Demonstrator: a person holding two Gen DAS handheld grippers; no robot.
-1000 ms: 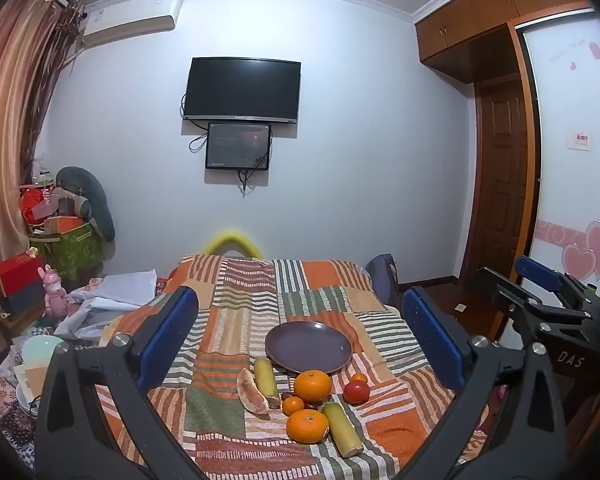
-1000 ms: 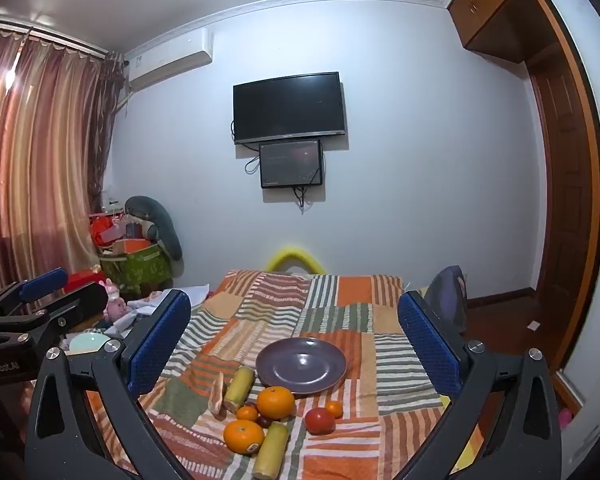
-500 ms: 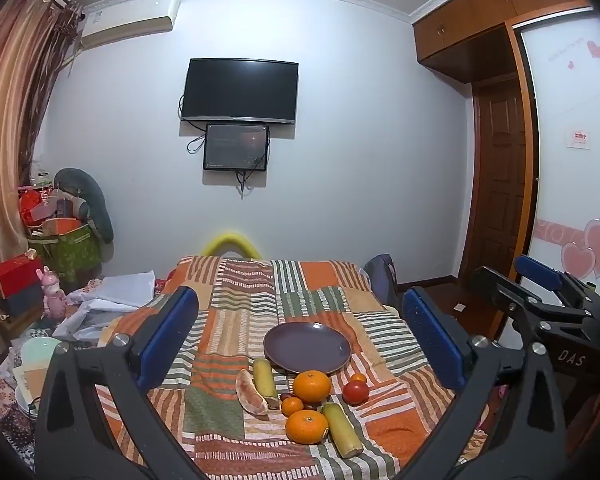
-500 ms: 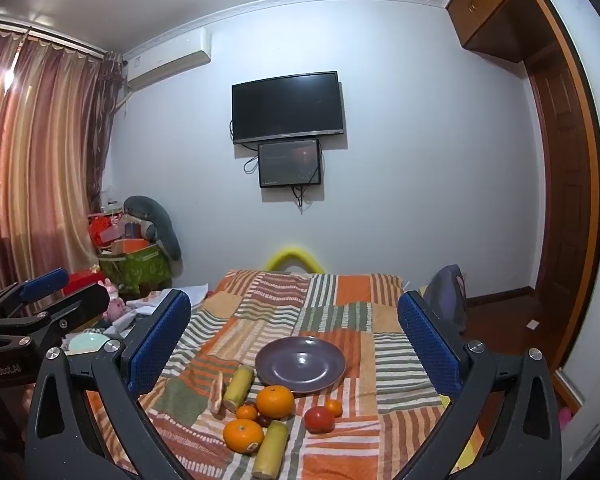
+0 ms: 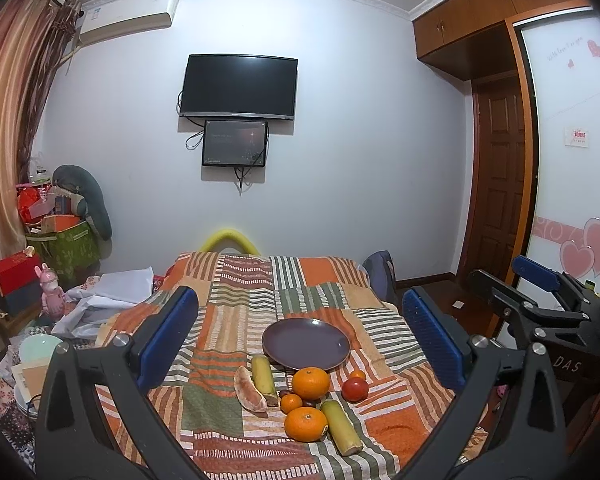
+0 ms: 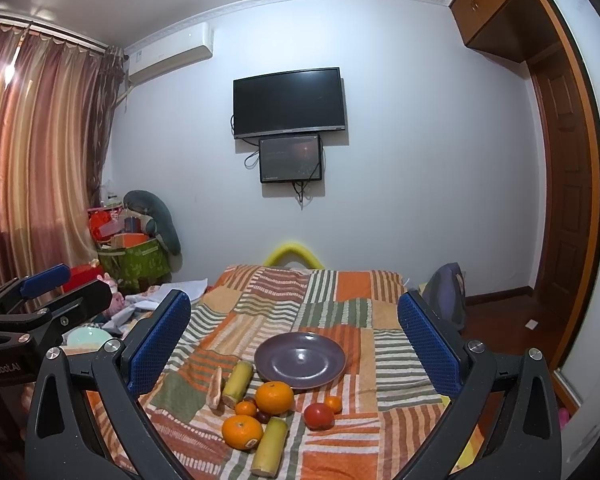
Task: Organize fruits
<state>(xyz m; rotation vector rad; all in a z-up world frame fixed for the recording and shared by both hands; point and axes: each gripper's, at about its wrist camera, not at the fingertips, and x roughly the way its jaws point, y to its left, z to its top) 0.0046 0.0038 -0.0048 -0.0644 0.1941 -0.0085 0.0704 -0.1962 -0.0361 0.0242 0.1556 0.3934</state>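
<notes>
Left wrist view: the left gripper point(image 5: 300, 344) frames the lower part of the picture, its blue-padded jaws spread wide and empty, held well above the striped patchwork cloth point(image 5: 236, 304) — a survey pose, I judge, not yet a reach. In the right wrist view the right gripper point(image 6: 294, 344) hangs the same way, released, nothing between its pads.

Nearest, at lower centre, lie a pale green cane-like stalk point(image 5: 341, 427) and a large round orange point(image 5: 305, 423), side by side. Just beyond sit a small orange point(image 5: 291, 403), a second large orange point(image 5: 310, 383), a red tomato-like fruit point(image 5: 355, 389), a peeled pinkish citrus wedge point(image 5: 249, 388) and another green stalk point(image 5: 263, 375).

Behind the cluster, at mid-frame, the empty dark purple round plate point(image 5: 306, 344) waits, probably as the destination; no fruit is on it.
</notes>
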